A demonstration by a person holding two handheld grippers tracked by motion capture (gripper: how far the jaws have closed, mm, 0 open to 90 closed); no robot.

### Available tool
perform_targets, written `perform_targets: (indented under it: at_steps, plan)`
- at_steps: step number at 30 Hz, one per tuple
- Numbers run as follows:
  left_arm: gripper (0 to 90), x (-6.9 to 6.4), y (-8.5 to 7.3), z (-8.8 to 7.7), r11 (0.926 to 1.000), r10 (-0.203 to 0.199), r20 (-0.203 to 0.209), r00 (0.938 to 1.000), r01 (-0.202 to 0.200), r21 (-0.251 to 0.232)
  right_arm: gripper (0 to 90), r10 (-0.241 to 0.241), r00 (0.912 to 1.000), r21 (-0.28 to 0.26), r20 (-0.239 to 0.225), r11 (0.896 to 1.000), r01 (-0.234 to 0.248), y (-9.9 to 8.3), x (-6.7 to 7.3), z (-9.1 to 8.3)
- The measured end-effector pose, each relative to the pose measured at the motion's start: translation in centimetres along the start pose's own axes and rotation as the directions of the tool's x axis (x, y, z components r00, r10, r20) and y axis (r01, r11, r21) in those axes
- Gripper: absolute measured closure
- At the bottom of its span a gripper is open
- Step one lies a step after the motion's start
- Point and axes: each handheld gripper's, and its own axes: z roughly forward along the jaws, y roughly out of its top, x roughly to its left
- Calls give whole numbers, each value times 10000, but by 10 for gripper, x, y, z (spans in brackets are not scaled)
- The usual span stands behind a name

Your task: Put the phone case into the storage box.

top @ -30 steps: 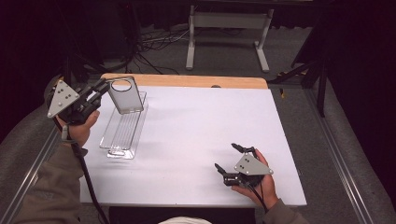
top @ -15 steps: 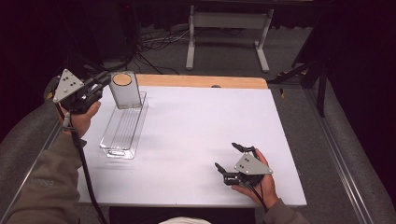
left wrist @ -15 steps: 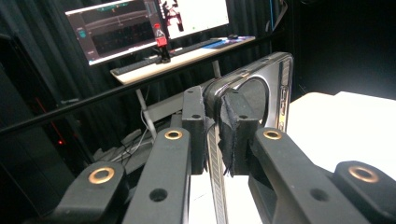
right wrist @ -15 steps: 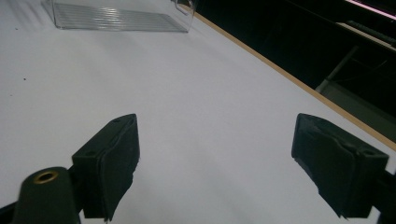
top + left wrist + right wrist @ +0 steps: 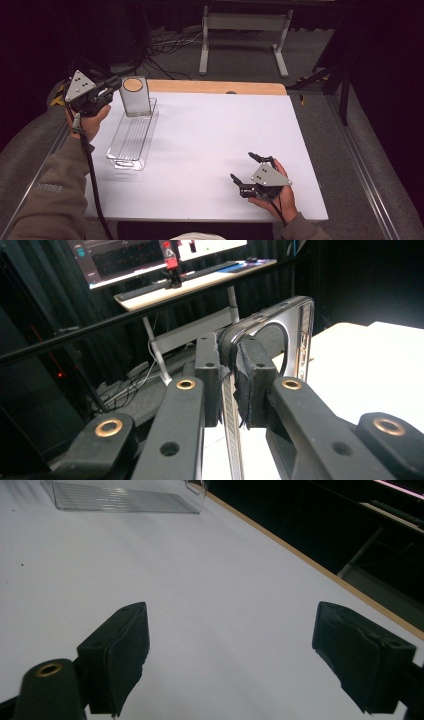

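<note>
Since a second ago the left claw (image 5: 118, 86) has drawn leftward toward the table's far-left corner, and the clear container (image 5: 134, 96) it grips has tipped from a slant, its open mouth showing, to nearly upright, its cork-coloured disc (image 5: 132, 85) now facing up; the right claw (image 5: 250, 172) has kept its place.

Nearest the person, the right claw rests in the hand at the near-right part of the white table (image 5: 220, 130); its jaws stand wide apart with nothing between them; in the right gripper view its two black pads (image 5: 116, 650) frame bare white tabletop, and the clear ribbed tray (image 5: 125, 497) lies well beyond them at the far edge of that view.

Farther off, the tray (image 5: 134, 137) lies flat on the table's left part, just below and to the right of the left claw, its far end under the container; whether the two touch I cannot tell.

Farthest, the left claw is clenched on the container's thin wall; in the left gripper view the pads (image 5: 255, 375) press that edge from both sides, the container (image 5: 280, 335) rising beyond the fingertips; past it stand a dark curtain and a desk with a lit screen (image 5: 130, 260).
</note>
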Motion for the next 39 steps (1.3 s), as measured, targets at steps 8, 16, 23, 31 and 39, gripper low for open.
perform_targets:
  at_steps: [8, 16, 23, 31, 39]
  plan:
    - [813, 4, -5, 16, 9989, 247, -71, 9997, -244, 412, 165, 233, 9997, 0, -85, 9997, -233, 0, -3, 1]
    - [813, 11, -13, 38, 9972, 279, -78, 9996, -273, 695, 165, 335, 9994, 27, -53, 9994, -335, -2, -5, 1]
    - [813, 14, -20, 48, 9969, 196, -65, 9998, -190, 763, 165, 338, 9994, 35, -11, 9994, -338, -2, -5, 1]
    - [813, 18, -30, 58, 9966, -88, -118, 9999, 98, 819, 165, 257, 9997, 52, 1, 9997, -257, -2, -5, 1]
    - [813, 26, -43, 68, 9954, -313, -208, 9993, 330, 898, 166, 239, 9996, 100, -128, 9997, -238, -2, -3, 3]
